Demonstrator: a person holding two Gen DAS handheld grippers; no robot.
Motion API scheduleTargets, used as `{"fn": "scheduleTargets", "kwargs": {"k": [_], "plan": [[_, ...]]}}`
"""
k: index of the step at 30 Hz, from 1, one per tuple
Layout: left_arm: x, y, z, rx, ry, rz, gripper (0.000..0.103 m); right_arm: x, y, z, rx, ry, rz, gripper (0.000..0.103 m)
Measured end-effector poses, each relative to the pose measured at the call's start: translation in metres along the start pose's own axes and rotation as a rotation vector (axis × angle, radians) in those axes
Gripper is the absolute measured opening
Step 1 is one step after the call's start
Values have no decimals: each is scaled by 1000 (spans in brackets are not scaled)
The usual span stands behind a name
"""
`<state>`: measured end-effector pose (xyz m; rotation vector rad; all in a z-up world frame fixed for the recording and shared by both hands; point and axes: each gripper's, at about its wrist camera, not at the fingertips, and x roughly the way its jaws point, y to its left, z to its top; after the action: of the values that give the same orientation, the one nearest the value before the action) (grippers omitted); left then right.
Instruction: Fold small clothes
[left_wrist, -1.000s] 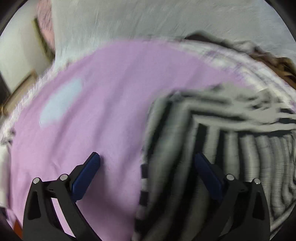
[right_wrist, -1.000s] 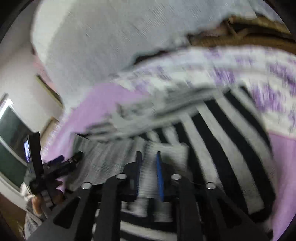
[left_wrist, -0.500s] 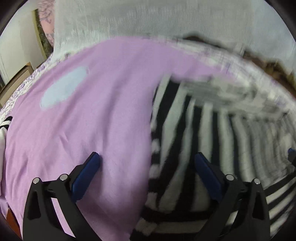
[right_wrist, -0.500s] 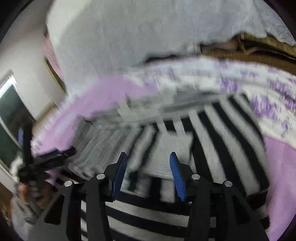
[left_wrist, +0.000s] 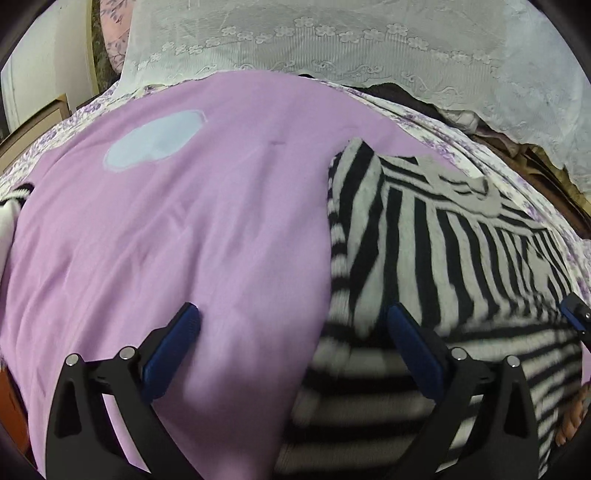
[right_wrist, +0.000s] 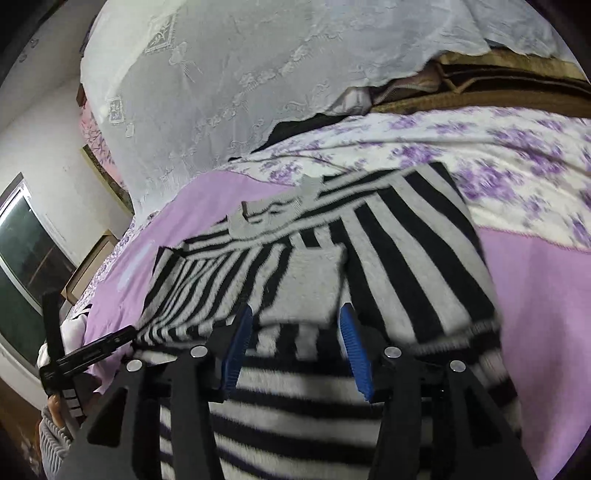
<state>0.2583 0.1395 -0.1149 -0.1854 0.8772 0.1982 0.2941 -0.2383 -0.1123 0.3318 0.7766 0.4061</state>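
A black-and-white striped sweater (left_wrist: 424, 240) lies on the lilac bedspread (left_wrist: 184, 221), its grey collar (right_wrist: 273, 214) at the far side. A sleeve ending in a grey cuff (right_wrist: 314, 280) is folded across its middle. My left gripper (left_wrist: 291, 314) stands wide open just above the sweater's left edge, one finger over the bedspread and one over the stripes. My right gripper (right_wrist: 295, 314) is open above the sweater (right_wrist: 406, 251), just short of the cuff, with nothing pressed between its blue pads (right_wrist: 240, 339).
A white lace cover (left_wrist: 332, 37) hangs over piled bedding at the back, with brown blankets (right_wrist: 498, 92) under it. A floral sheet (right_wrist: 480, 147) borders the bedspread. A light blue patch (left_wrist: 155, 140) sits far left. A window (right_wrist: 22, 258) is at the left.
My right gripper has gone from shut on the sweater's fabric to open and has let it go. Both grippers have drawn back, and the sweater has settled flat.
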Motion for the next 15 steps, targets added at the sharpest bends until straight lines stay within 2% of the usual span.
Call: {"fn": "scheduleTargets", "kwargs": {"k": [4, 9, 15], "plan": [[-13, 3, -25, 44, 7, 4, 99, -13, 4, -14, -18, 6, -11, 58], [-29, -1, -55, 122, 8, 10, 99, -28, 8, -38, -41, 48, -18, 60], [-43, 2, -77, 150, 19, -20, 99, -45, 4, -61, -37, 78, -14, 63]]}}
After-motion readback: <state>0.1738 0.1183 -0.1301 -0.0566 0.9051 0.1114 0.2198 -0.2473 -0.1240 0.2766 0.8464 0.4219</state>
